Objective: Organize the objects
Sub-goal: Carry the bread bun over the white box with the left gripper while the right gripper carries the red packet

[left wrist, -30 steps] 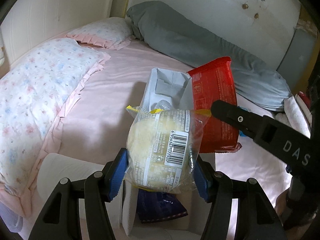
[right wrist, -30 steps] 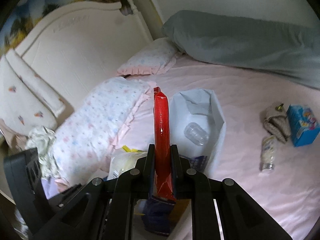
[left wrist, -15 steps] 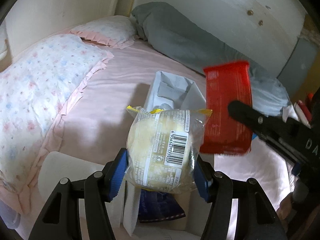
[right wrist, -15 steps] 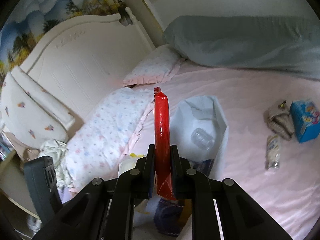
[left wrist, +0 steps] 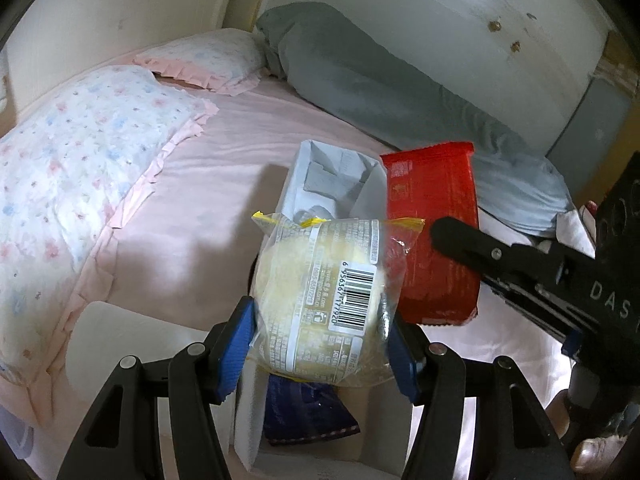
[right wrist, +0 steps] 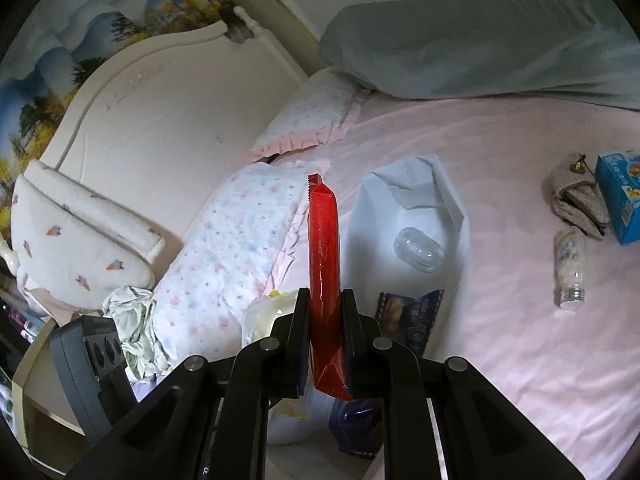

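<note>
My left gripper (left wrist: pixel 318 312) is shut on a clear-wrapped yellow bun packet (left wrist: pixel 320 288) with a barcode, held upright above a long white open box (left wrist: pixel 332 168) on the pink bed. A dark blue packet (left wrist: pixel 304 416) lies in the box under the bun. My right gripper (right wrist: pixel 325 300) is shut on a flat red packet (right wrist: pixel 324 240), seen edge-on. In the left wrist view the red packet (left wrist: pixel 436 240) hangs just right of the bun, over the box. A clear plastic bottle (right wrist: pixel 418 248) lies in the box's far end (right wrist: pixel 404 200).
Floral pillows (left wrist: pixel 80 168) line the left side and a grey bolster (left wrist: pixel 380 92) runs along the back wall. On the sheet at the right lie a blue carton (right wrist: pixel 620 196), a beige pouch (right wrist: pixel 580 200) and a small bottle (right wrist: pixel 570 268). Pink sheet (right wrist: pixel 520 340) spreads around them.
The right gripper has rolled and shifted a little with the red packet, which stays beside the bun. The left gripper and the bun have kept still.
</note>
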The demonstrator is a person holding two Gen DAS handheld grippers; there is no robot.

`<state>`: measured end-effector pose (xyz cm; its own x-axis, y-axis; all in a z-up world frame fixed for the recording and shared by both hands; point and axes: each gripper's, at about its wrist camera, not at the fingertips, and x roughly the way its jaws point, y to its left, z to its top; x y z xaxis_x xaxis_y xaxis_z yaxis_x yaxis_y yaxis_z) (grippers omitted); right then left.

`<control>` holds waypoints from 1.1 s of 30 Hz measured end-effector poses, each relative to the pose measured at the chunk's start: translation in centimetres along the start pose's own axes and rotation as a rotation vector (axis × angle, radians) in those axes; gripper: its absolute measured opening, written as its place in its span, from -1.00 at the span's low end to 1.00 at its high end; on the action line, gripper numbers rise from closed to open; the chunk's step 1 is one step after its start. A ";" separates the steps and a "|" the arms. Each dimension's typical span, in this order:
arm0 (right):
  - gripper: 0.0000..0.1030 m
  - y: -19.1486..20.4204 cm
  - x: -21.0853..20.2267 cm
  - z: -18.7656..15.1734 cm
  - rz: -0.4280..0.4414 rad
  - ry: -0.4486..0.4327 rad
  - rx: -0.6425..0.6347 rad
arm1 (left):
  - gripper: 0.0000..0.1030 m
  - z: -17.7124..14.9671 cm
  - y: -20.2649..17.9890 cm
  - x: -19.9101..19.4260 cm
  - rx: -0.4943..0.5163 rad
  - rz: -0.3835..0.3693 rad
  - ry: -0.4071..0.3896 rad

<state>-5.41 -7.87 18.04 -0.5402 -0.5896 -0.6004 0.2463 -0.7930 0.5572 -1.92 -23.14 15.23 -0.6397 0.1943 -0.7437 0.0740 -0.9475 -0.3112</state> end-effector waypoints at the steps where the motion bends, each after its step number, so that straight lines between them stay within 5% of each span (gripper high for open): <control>1: -0.73 -0.1 -0.1 0.0 -0.010 -0.003 0.001 | 0.16 0.0 -0.1 0.2 0.004 -0.002 0.008; 14: -0.73 -0.9 -0.4 0.2 -0.053 -0.015 0.021 | 0.17 -0.3 -1.9 -0.2 0.095 0.043 0.004; 20: -0.73 -1.3 -1.2 0.6 -0.043 -0.058 0.039 | 0.17 -0.1 -1.4 -0.9 0.038 -0.067 -0.013; 24: -0.73 -1.5 -1.5 0.8 -0.064 -0.063 0.036 | 0.17 -0.2 -0.8 0.3 -0.023 -0.161 0.047; 28: -0.72 -1.5 -1.2 0.7 -0.109 -0.047 0.020 | 0.17 -0.8 -0.9 2.3 -0.003 -0.045 0.108; 33: -0.72 -1.6 -0.7 0.6 -0.065 -0.017 0.033 | 0.17 -1.2 -1.5 3.8 0.040 -0.006 0.164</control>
<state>-5.91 -6.08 17.86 -0.5677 -0.5340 -0.6265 0.1832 -0.8239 0.5362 -3.57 -20.65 12.16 -0.5061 0.2357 -0.8296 0.0381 -0.9549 -0.2945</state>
